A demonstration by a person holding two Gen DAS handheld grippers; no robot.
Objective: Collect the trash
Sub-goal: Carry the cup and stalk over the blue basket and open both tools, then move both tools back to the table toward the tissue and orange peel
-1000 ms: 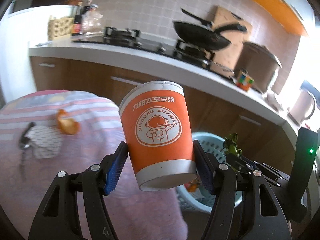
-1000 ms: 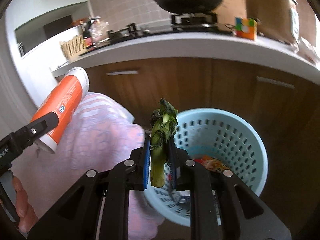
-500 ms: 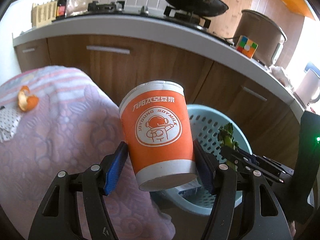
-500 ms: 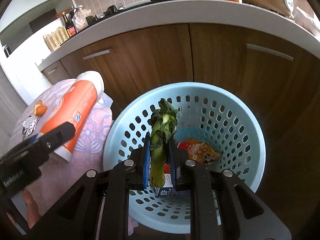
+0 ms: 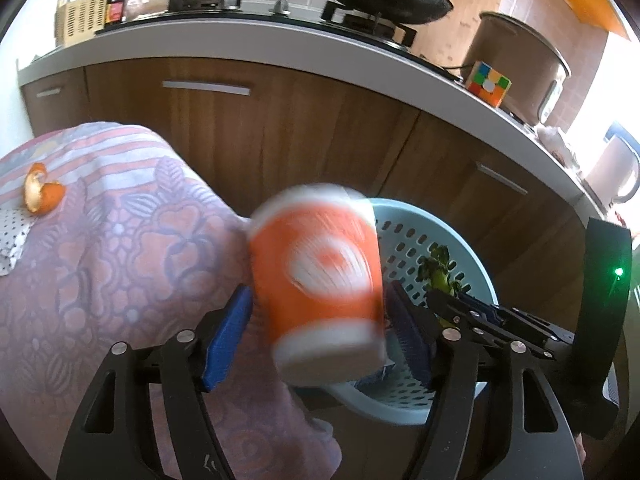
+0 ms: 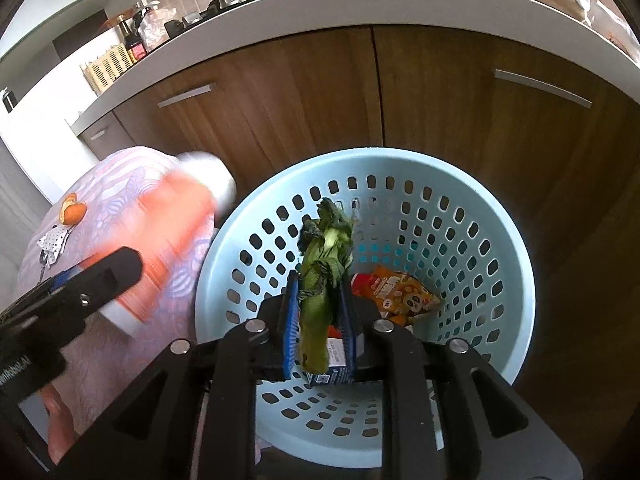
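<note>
We find the light-blue perforated basket (image 6: 508,240) on the floor against the brown cabinet doors (image 6: 288,92), to the right of the table under its pink patterned cloth (image 5: 120,264). Inside the basket lie an orange snack packet (image 6: 404,292) with cartoon faces, its print too small to read, and a small blue carton (image 6: 334,364) whose lettering we cannot make out.

The orange paper cup (image 5: 320,292) sits between the blue pads of the left gripper (image 5: 320,340), at the near-left rim of the basket and over the cloth edge. Its long axis runs nearly upright, tilted, with the white base toward the camera and the white rim toward the far side. It is motion-blurred; its white round emblem shows, but the writing is unreadable. The left jaws have just been opening, and the pads stand clear of the cup wall: the cup is released.

The wilted green vegetable (image 6: 324,276) stands lengthwise between the pads of the right gripper (image 6: 320,320), above the basket interior, stalk end near and leafy end pointing far. The right jaws have just been opening, with the stalk between them; we cannot tell whether the pads press on it.

On the cloth, far left, rest an orange peel (image 5: 42,192) and a dotted white wrapper (image 5: 12,236).
</note>
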